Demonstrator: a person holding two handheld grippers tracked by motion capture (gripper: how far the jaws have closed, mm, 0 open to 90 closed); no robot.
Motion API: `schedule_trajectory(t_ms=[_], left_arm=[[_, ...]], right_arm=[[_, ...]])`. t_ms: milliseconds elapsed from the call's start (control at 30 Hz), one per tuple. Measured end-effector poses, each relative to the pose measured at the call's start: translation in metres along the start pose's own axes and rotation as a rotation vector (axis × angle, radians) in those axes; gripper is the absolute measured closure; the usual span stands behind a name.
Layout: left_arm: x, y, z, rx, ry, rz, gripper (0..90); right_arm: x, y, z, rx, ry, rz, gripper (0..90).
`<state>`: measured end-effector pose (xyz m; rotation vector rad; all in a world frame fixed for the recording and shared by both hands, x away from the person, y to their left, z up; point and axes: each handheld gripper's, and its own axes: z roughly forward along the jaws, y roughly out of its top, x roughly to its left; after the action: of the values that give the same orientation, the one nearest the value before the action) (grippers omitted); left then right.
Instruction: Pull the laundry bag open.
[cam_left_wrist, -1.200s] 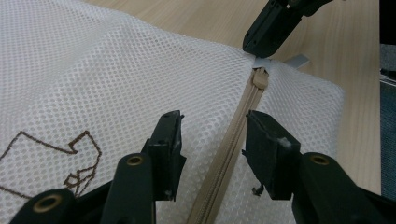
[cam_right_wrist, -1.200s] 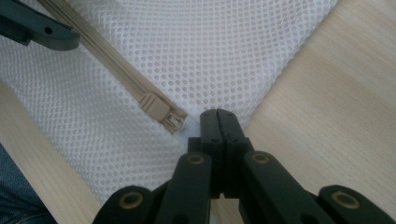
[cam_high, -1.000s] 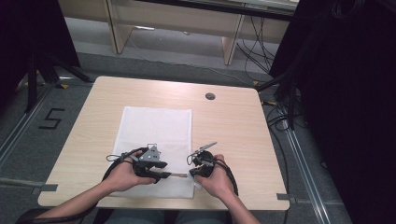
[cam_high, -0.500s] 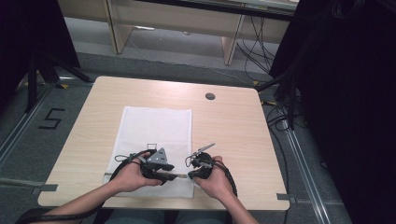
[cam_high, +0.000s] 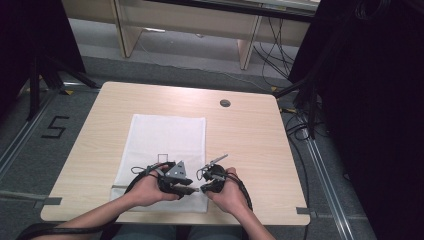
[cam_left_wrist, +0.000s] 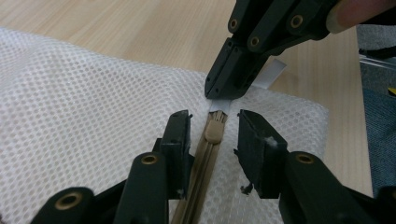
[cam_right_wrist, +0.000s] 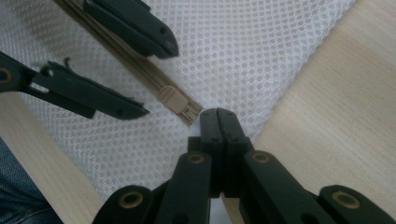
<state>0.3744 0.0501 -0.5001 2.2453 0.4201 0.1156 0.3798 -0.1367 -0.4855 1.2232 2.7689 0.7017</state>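
White honeycomb-mesh bag (cam_left_wrist: 84, 102), tan zipper slider (cam_left_wrist: 214, 132) between half-closed left gripper (cam_left_wrist: 214, 140) jaws; right gripper (cam_right_wrist: 218, 122) clamped on fabric tab.

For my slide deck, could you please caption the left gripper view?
Left gripper straddling the tan zipper slider of a white mesh bag, right gripper pinching its end.

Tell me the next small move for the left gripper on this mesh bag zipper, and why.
Probably close the left gripper onto the tan zipper slider. Its jaws have just been closing, yet they stand apart on either side of the slider, pads not touching it. The right gripper is shut on the white tab at the zipper's end, steadying the white mesh bag for a pull.
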Motion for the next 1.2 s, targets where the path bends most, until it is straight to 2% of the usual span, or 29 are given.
schedule_trajectory(t_ms=[133, 200, 233, 300, 333, 433, 467, 567, 600, 633, 733, 1000, 1200], left_arm=[[0.001, 0.002, 0.006, 0.01, -0.003, 0.003, 67.5], [0.001, 0.002, 0.008, 0.014, -0.003, -0.004, 69.0], [0.001, 0.002, 0.01, 0.015, -0.003, -0.001, 69.9], [0.0, 0.002, 0.012, 0.016, -0.004, 0.001, 70.8], [0.0, 0.002, 0.013, 0.026, 0.0, 0.018, 71.1], [-0.002, 0.001, 0.015, 0.023, 0.006, 0.025, 72.8], [-0.002, 0.001, 0.015, 0.034, 0.009, 0.04, 73.7], [-0.004, 0.001, 0.016, 0.036, 0.02, 0.075, 77.2], [-0.004, 0.001, 0.015, 0.054, 0.021, 0.114, 78.0], [-0.007, 0.001, 0.017, 0.025, 0.023, 0.087, 78.7], [-0.008, 0.003, 0.017, 0.038, 0.027, 0.111, 80.9], [-0.008, 0.005, 0.014, 0.057, 0.033, 0.128, 81.3], [-0.008, 0.005, 0.015, 0.057, 0.028, 0.122, 81.6]], right_arm=[[0.001, 0.0, -0.001, -0.001, -0.005, 0.007, 90.0], [0.002, -0.001, -0.001, 0.009, -0.002, 0.03, 90.0], [0.001, -0.001, 0.0, 0.001, 0.002, 0.016, 90.0], [0.001, -0.001, -0.001, 0.002, 0.0, 0.02, 90.0], [0.001, -0.001, -0.001, 0.002, 0.002, 0.025, 90.0], [0.001, -0.001, -0.001, 0.0, 0.002, 0.027, 90.0], [0.0, -0.001, 0.0, -0.004, 0.004, 0.012, 90.0], [0.0, -0.001, 0.0, 0.0, 0.004, 0.019, 90.0], [-0.001, -0.001, 0.0, -0.002, 0.003, 0.014, 90.0], [0.001, -0.001, -0.001, 0.008, -0.004, 0.04, 90.0], [0.002, -0.002, -0.002, 0.012, -0.001, 0.05, 90.0], [0.001, -0.002, -0.001, 0.002, 0.014, 0.05, 90.0], [0.002, -0.002, -0.001, 0.009, -0.001, 0.06, 90.0]])
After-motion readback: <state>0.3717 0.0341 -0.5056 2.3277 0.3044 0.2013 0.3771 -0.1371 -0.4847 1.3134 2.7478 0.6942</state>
